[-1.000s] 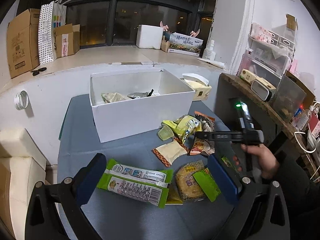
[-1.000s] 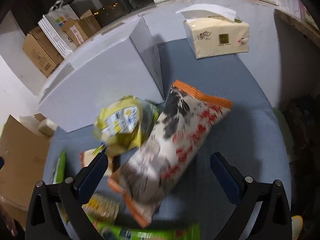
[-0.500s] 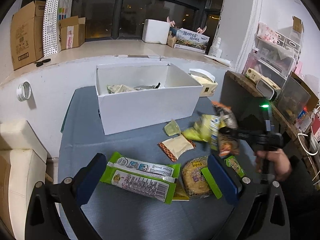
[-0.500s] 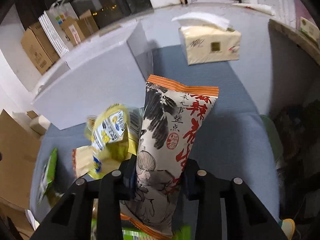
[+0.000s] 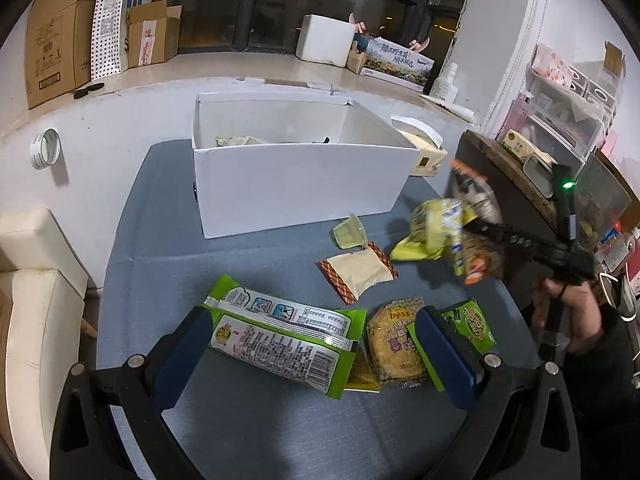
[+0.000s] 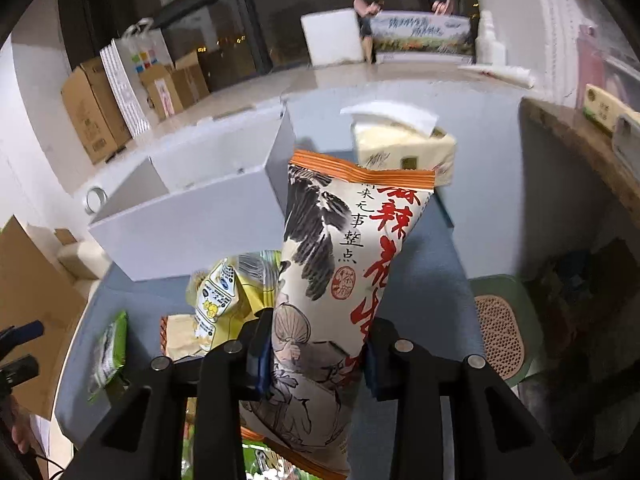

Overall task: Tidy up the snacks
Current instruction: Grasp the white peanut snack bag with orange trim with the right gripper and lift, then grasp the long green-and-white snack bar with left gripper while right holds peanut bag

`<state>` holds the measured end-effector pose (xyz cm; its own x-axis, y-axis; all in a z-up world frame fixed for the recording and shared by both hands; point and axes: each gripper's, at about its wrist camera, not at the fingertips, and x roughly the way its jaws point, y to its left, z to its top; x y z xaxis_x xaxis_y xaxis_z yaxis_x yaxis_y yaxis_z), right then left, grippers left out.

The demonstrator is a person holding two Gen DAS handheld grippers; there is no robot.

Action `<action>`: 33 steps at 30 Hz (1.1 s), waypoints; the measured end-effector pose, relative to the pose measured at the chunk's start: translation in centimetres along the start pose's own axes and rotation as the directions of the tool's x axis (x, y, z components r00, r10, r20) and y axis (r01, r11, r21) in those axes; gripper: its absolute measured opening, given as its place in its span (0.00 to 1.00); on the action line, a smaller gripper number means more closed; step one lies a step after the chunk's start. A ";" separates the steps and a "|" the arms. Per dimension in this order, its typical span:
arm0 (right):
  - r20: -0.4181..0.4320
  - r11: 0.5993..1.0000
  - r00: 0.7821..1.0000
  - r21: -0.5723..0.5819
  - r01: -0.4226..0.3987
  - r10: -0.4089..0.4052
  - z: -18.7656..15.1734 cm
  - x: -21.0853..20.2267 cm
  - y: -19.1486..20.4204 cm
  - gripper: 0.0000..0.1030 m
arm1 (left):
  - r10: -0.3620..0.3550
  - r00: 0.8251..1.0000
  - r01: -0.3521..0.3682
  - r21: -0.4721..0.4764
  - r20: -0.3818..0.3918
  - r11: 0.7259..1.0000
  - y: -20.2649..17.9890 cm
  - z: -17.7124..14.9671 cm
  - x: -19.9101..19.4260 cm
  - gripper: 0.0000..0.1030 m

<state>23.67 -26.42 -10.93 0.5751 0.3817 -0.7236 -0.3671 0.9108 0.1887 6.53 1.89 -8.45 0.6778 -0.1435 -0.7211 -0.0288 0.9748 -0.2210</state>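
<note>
My right gripper (image 6: 316, 352) is shut on a tall orange-edged peanut bag (image 6: 340, 264) and holds it upright above the blue table, right of the white box (image 6: 192, 216). It also shows in the left wrist view (image 5: 476, 224), where a yellow packet (image 5: 432, 232) hangs against the bag. My left gripper (image 5: 320, 348) is open and empty, low over two green wafer packs (image 5: 280, 332) and a yellow Lay's packet (image 5: 394, 344). The white box (image 5: 296, 184) holds a few snacks.
A cream sachet (image 5: 356, 272), a jelly cup (image 5: 350, 234) and a small green packet (image 5: 470, 324) lie on the table. A tissue pack (image 6: 404, 148) stands behind the box. A dark shelf (image 5: 504, 184) stands at the right. Cardboard boxes (image 5: 56, 32) sit on the ledge.
My right gripper has shut on the peanut bag and lifted it off the table toward the box; the yellow packet rose with it. My left gripper drifted a little nearer the green packs.
</note>
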 end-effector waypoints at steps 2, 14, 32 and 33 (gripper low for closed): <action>-0.042 0.999 0.999 0.016 -0.028 0.028 -0.5 1.6 0.2 0.37 | 0.004 1.000 -0.004 -0.001 0.000 1.000 0.1 0.0 -0.1 1.00; -0.126 0.998 0.992 0.055 -0.012 0.019 -3.0 3.2 -1.2 0.70 | 0.000 1.000 0.001 0.014 -0.004 1.000 -0.4 0.0 0.3 1.00; -0.126 0.999 0.992 -0.029 -0.026 0.022 -4.6 2.0 -0.1 0.35 | 0.008 1.000 -0.008 0.018 -0.015 1.000 -0.4 -0.1 0.5 1.00; -0.112 0.999 0.993 -0.014 -0.033 0.031 -4.6 1.3 -0.5 0.35 | 0.008 1.000 -0.007 0.020 -0.017 1.000 -0.4 -0.1 0.5 1.00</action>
<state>21.26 -27.05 -15.00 0.4778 0.3900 -0.7872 -0.3958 0.8955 0.2034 6.80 1.37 -8.82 0.6648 -0.1388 -0.7340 -0.0193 0.9791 -0.2026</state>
